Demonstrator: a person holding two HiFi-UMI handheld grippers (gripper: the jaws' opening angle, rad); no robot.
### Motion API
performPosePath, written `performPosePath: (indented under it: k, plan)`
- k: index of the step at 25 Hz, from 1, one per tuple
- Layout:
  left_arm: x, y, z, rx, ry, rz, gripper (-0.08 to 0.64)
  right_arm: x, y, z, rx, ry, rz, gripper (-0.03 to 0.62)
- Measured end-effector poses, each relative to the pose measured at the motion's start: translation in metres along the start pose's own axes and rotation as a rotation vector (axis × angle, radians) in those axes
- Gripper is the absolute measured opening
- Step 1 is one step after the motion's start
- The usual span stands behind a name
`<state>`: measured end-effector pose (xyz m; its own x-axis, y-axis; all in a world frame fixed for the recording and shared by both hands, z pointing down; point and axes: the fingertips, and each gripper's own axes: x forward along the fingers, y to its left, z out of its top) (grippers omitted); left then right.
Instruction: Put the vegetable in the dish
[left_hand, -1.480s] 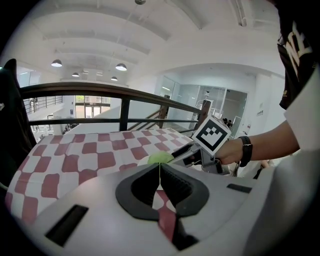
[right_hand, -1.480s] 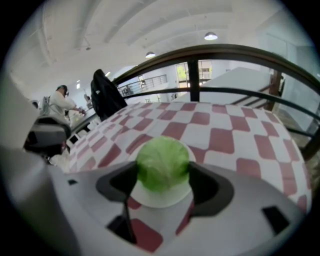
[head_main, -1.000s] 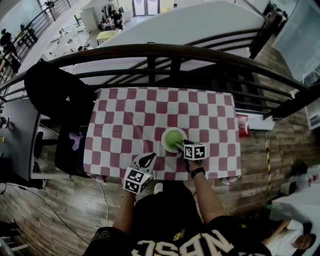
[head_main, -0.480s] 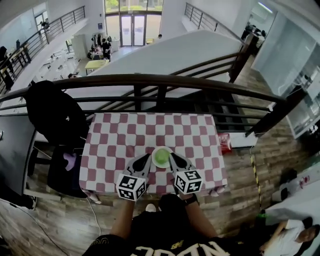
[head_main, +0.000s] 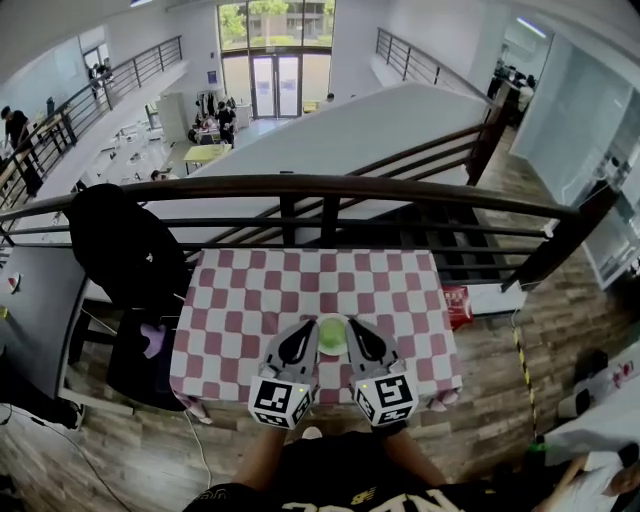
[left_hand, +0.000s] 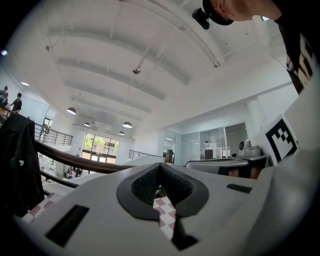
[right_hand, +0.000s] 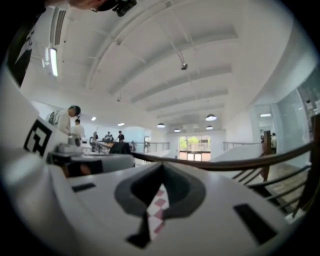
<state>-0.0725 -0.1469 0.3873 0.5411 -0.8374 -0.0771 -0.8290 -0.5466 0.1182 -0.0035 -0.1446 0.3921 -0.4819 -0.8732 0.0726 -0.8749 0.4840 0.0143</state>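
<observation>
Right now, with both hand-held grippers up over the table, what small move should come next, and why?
Probably just lower them aside and stop. The left hand-held gripper and right hand-held gripper are both shut on nothing, and the green dish shows between them on the checked table. What's in it is too small to tell.

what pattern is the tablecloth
Red-and-white checks on the tablecloth, clearest in the head view.

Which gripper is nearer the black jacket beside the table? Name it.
The left gripper, left of the green dish, on the side where the black jacket hangs; the right gripper is across the dish.
</observation>
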Motion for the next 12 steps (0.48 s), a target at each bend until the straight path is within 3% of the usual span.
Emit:
performPosePath:
  k: [6, 12]
  plan:
    - [-0.014, -0.010, -0.029, -0.053, 0.031, 0.058, 0.018, -0.016, -0.004, -0.020, -0.011, 0.043, 0.033, 0.015]
    - [-0.017, -0.033, -0.041, -0.040, 0.068, 0.069, 0.018, -0.033, -0.019, -0.024, -0.005, 0.063, 0.031, 0.015]
